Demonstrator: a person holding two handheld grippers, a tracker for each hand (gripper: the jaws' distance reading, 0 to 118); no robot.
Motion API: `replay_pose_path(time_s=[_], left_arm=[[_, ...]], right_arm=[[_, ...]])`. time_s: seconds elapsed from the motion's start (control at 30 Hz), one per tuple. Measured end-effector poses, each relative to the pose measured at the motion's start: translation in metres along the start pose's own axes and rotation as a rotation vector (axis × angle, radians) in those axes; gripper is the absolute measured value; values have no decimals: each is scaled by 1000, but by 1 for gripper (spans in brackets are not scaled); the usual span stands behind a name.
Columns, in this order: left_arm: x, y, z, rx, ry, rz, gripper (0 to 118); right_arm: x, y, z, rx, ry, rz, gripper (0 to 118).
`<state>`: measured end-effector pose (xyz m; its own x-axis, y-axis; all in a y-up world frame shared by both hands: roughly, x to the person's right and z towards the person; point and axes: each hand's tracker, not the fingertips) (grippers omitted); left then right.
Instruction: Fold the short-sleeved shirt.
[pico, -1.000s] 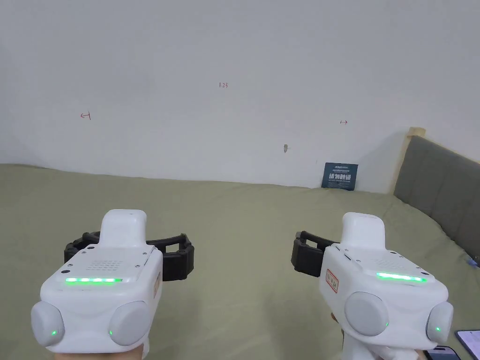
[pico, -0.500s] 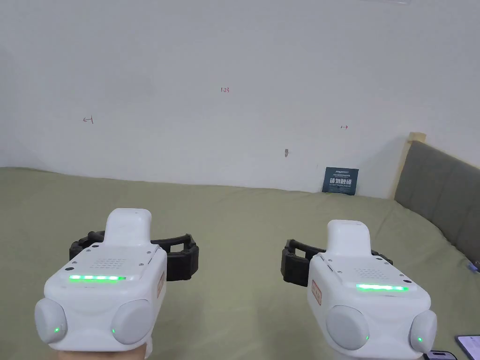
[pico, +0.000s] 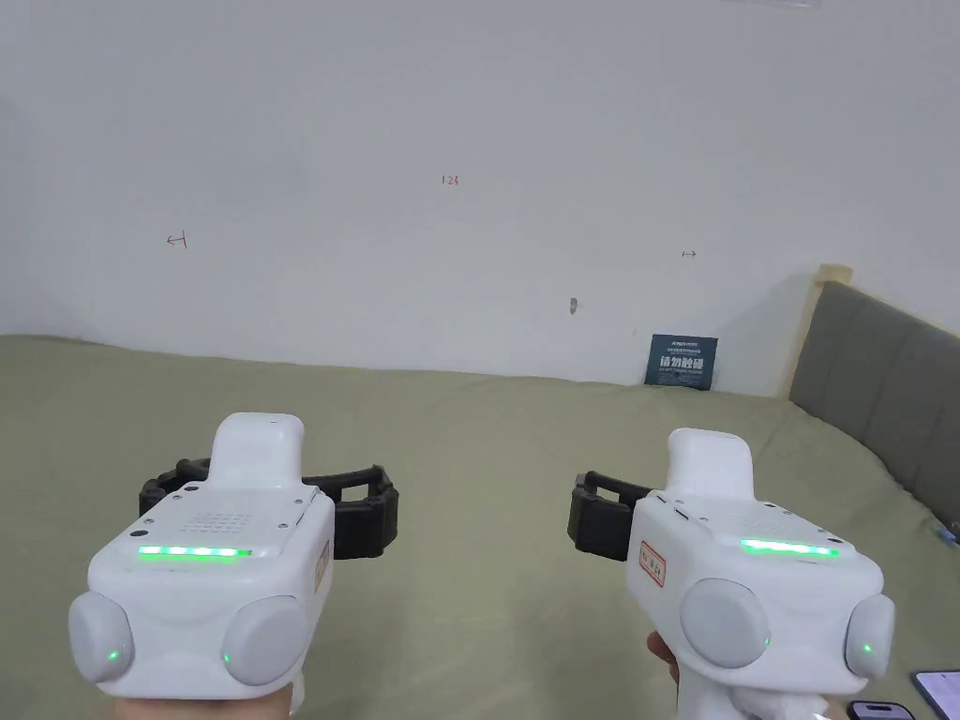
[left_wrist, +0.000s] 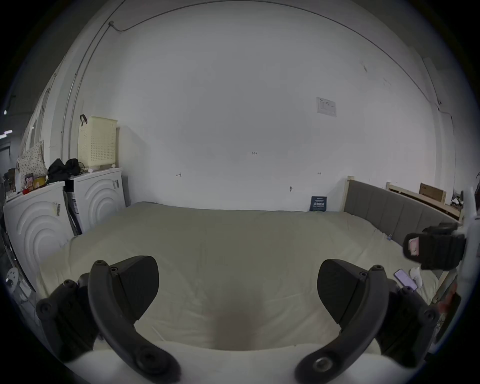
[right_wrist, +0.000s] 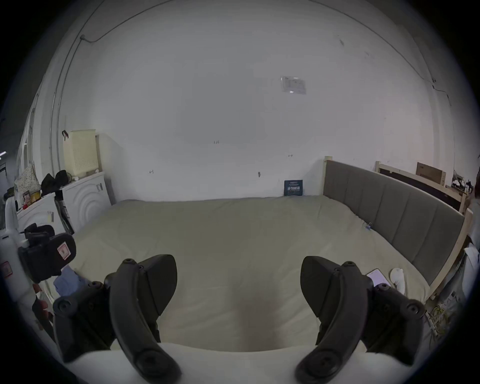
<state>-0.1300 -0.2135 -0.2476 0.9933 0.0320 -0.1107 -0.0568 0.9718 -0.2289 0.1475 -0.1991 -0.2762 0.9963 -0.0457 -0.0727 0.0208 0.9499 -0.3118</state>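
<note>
A pale blue cloth, which may be the short-sleeved shirt though I cannot tell, lies at the near left edge of the olive-green bed. Just above it hangs the white left gripper, its black fingers spread wide and empty. The white right gripper hovers over the bed's near right part, likewise agape.
</note>
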Motion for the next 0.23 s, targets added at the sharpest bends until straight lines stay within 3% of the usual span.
replay_pose_path(time_s=[0.23], left_arm=[[3,0,0,6,-8,-11,118]], right_arm=[[-5,-4,3,-21,72,11,100]])
